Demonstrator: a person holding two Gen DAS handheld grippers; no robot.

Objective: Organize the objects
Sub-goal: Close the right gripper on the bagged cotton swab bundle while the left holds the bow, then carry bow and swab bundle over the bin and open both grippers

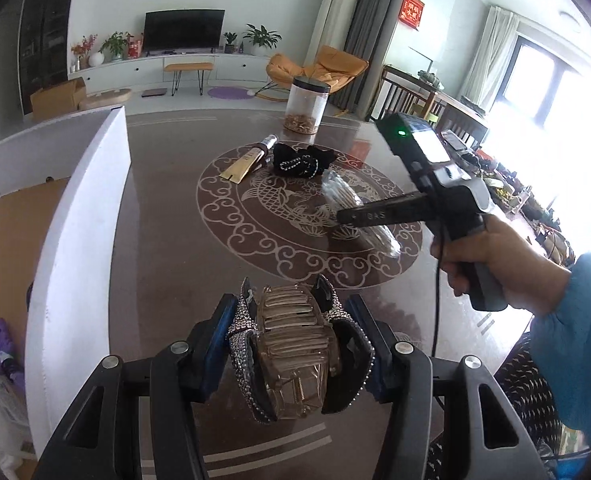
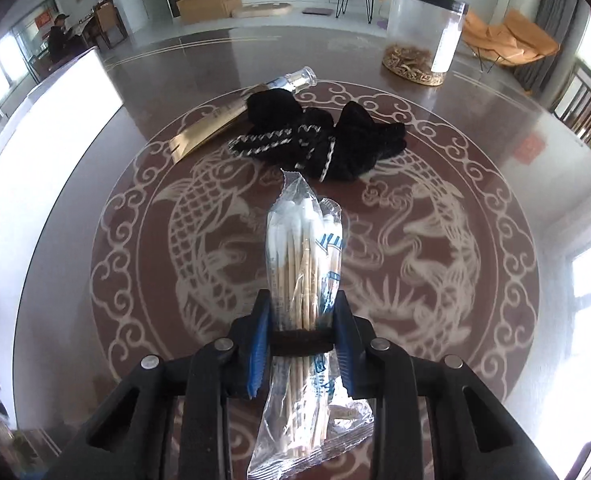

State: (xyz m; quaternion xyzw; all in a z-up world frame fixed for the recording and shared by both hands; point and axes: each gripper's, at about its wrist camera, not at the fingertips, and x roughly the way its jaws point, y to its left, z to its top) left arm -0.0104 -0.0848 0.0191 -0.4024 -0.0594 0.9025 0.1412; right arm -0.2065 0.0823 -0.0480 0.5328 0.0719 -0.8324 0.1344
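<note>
- The left gripper (image 1: 293, 344) has its fingers (image 1: 215, 344) clamped on a bundle of hair clips (image 1: 295, 340): a clear claw clip between two rhinestone-trimmed ones, pinched across their sides so they likely stay together as one load.
- The clips' long axis runs straight out ahead of the fingers; a white box (image 1: 79, 216) stands to their left, probably the place for sorted things.
- The right gripper (image 2: 303, 336) has its fingers (image 2: 261, 340) narrowed on a cotton swab packet (image 2: 303, 264), gripped at a dark band, near mid-length for balance.
- The packet lies along the fingers, cotton tips pointing ahead.
- Beyond those tips a black scrunchie (image 2: 327, 140) and gold tube (image 2: 211, 124) lie on the desk (image 2: 495, 128).
</note>
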